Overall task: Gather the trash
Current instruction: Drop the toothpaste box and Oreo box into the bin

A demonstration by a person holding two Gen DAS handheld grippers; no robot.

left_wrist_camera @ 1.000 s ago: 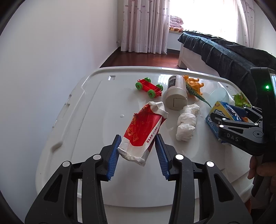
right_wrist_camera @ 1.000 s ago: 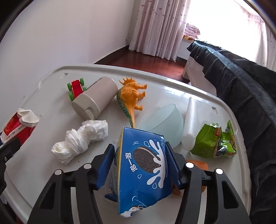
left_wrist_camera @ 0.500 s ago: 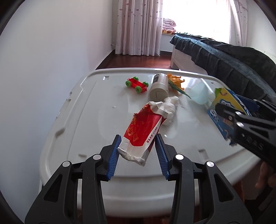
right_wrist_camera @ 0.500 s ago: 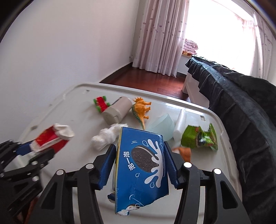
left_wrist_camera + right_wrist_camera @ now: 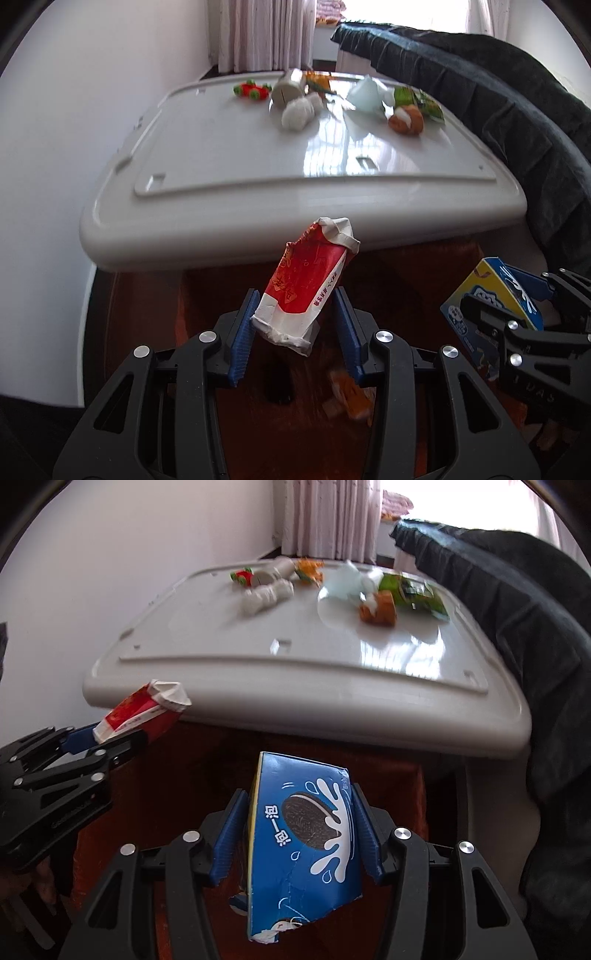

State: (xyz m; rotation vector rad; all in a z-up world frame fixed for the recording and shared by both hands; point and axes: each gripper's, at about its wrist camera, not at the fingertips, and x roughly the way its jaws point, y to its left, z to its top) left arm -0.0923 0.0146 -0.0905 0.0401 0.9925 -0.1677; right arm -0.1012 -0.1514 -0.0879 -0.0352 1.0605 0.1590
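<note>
Your left gripper (image 5: 295,325) clamps the red carton (image 5: 308,284); your right gripper (image 5: 299,830) clamps the blue cookie box (image 5: 303,845). Both hang off the table's (image 5: 258,206) near edge. Keep them level and release only over the bin, which is not in view.

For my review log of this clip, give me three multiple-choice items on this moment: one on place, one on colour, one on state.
1. Where is the red-and-white carton?
A. on the white table
B. held off the table's near edge
C. on the sofa

2. Main colour of the cookie box?
A. blue
B. green
C. orange

3. State of the right gripper?
A. open, empty
B. shut on the cookie box
C. resting on the table

Key: 1 B, the left gripper holds it over dark floor, short of the white table; 2 A, blue faces; 3 B, both pads press its sides.
</note>
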